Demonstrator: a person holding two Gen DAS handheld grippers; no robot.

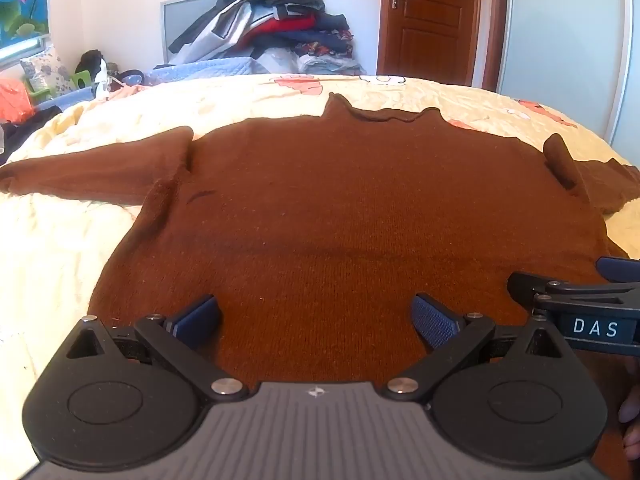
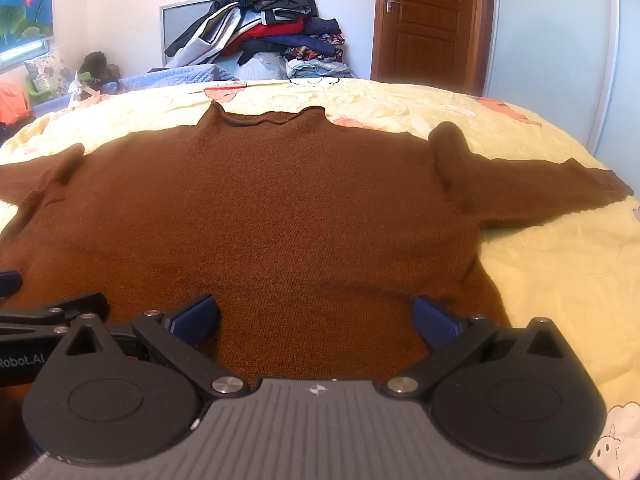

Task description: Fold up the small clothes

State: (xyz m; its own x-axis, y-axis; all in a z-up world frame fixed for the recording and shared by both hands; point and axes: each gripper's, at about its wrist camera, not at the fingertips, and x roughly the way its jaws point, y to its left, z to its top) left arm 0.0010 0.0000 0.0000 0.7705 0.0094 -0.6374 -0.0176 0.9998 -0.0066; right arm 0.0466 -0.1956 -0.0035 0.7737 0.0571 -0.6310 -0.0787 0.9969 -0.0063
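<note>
Plainly, the folding has not begun: the brown sweater [image 1: 344, 216] lies flat and face-up on the yellow bedspread [image 1: 60, 240], collar [image 1: 380, 114] away from the cameras, both sleeves spread out to the sides and the hem nearest the grippers.

On the left, the left sleeve [image 1: 92, 174] stretches straight out across the bedspread. The left gripper [image 1: 316, 320] hangs over the hem with its jaws spread as wide as they go, nothing between the blue pads [image 1: 198, 320]; whether they brush the knit I cannot tell.

Further right, the right gripper [image 2: 316, 320] hovers just beside it, over the hem's right half, jaws equally wide and empty. The right sleeve [image 2: 532, 190] runs out toward the bed's edge, with a raised bump of cloth at the shoulder.

My judgement is that the next move calls for a grip on cloth, either the hem corners or a sleeve, so each gripper must come down and pinch the knit without also catching the bedspread beneath.
</note>
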